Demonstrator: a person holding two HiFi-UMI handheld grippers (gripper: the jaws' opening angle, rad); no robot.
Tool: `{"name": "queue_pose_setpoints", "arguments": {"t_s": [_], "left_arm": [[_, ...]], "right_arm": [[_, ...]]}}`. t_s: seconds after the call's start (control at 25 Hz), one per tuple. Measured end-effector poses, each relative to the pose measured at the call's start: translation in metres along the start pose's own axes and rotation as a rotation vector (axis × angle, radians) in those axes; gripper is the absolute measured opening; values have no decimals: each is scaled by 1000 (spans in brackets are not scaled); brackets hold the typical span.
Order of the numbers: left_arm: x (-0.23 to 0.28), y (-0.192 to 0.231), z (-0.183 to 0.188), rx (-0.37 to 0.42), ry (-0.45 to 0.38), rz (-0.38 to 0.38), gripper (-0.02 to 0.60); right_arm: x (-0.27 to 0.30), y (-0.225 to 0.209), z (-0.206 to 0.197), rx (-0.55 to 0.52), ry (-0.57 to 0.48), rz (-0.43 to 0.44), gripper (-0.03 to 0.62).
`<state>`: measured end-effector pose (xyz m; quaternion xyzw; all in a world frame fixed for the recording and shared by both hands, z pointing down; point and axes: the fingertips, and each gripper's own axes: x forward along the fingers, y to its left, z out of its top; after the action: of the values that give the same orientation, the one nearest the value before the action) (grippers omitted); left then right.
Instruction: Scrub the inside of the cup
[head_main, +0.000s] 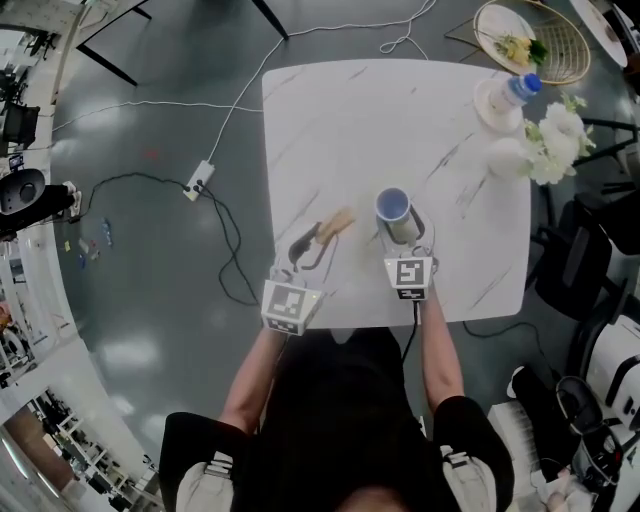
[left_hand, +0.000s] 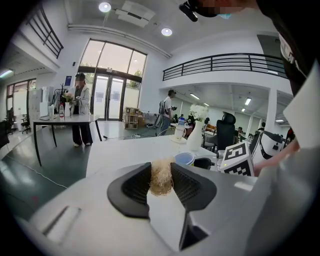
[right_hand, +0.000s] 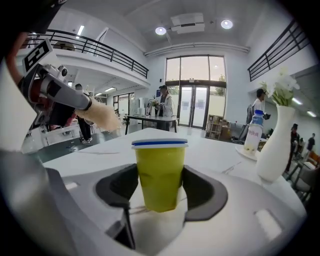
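A yellow-green cup (head_main: 393, 208) with a blue-and-white rim stands upright near the table's front edge, its mouth facing up. My right gripper (head_main: 405, 240) is shut on the cup (right_hand: 160, 165), with a jaw on each side of its wall. To the cup's left, my left gripper (head_main: 308, 248) is shut on a tan fibrous scrubber (head_main: 338, 223) that points toward the cup. In the left gripper view the scrubber (left_hand: 161, 172) is pinched between the jaws, and the cup's rim (left_hand: 185, 159) shows just beyond. The scrubber stays outside the cup.
On the white marble table (head_main: 340, 120), a white vase with white flowers (head_main: 545, 140) and a water bottle on a plate (head_main: 508, 97) stand at the far right. A wicker tray (head_main: 550, 45) lies beyond them. Cables and a power strip (head_main: 199, 180) lie on the floor to the left.
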<state>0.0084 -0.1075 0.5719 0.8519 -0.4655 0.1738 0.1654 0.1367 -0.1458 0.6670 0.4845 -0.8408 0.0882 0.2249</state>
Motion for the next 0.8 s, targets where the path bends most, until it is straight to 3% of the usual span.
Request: {"name": "queue_pose_setpoints", "arguments": {"t_s": [0.8], "left_arm": [[-4,-9,-15,-32,7,19,130]], "right_arm": [[-2,-2,-23,69,22,7,291]]}}
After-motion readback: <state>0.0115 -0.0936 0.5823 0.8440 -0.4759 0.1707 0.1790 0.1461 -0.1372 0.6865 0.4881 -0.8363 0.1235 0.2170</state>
